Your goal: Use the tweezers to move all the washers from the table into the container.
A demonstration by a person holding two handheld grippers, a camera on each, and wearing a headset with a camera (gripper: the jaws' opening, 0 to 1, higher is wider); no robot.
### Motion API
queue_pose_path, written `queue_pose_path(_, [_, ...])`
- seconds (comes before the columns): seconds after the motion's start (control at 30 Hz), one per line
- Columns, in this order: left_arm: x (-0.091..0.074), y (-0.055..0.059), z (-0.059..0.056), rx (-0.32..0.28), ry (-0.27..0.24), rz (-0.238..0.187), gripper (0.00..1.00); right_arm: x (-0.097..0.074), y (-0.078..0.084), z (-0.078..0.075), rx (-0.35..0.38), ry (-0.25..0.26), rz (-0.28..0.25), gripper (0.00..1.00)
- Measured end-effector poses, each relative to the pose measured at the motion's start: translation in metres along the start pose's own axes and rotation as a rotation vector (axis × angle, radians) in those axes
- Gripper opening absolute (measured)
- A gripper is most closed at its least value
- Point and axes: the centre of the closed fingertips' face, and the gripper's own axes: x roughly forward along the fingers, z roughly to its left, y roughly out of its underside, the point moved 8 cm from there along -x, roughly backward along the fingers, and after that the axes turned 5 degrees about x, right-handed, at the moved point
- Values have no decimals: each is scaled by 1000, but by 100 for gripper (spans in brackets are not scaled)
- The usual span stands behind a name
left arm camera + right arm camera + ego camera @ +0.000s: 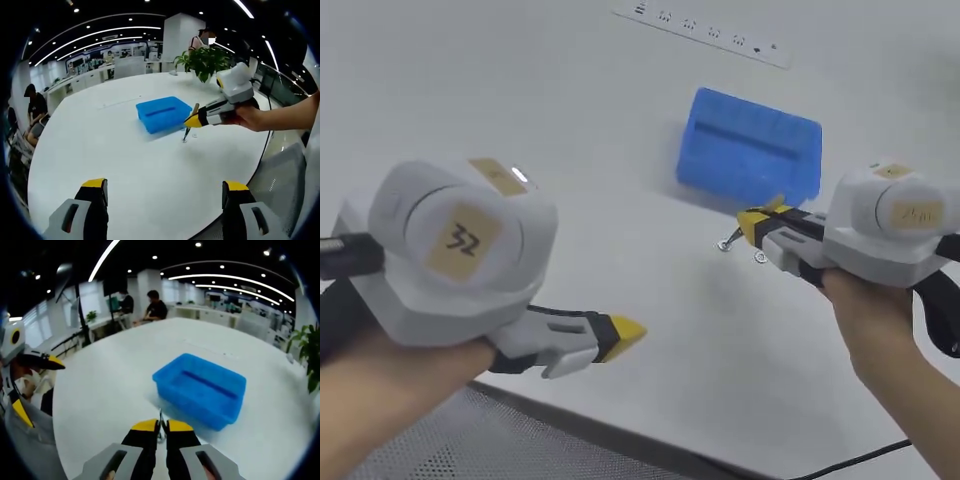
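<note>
The blue container stands open on the white table, also seen in the left gripper view and the right gripper view. My right gripper is shut on thin metal tweezers, whose tips point down at the table just in front of the container. Small metal washers lie there beside the tweezer tips. My left gripper is open with nothing between its jaws, held low at the near left, well away from the container.
A white power strip lies at the table's far edge. The near table edge runs across the bottom, with grey mesh below it and a black cable at the right. People sit at desks in the background.
</note>
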Motion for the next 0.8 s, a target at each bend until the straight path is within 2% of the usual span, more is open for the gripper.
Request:
queue_pose_path(0.17, [-1, -1, 1, 5, -2, -3, 97, 0, -1, -2, 25, 2, 5, 2])
queue_pose_path(0.47, [-1, -1, 1, 7, 0, -4, 97, -10, -12, -4, 46, -6, -25, 2])
queue_pose_path(0.63, [-2, -2, 1, 7, -1, -8, 97, -15, -22, -6, 83, -19, -51, 2])
queue_pose_path(0.8, [-2, -2, 3, 7, -3, -8, 97, -19, -34, -7, 87, -16, -74, 2])
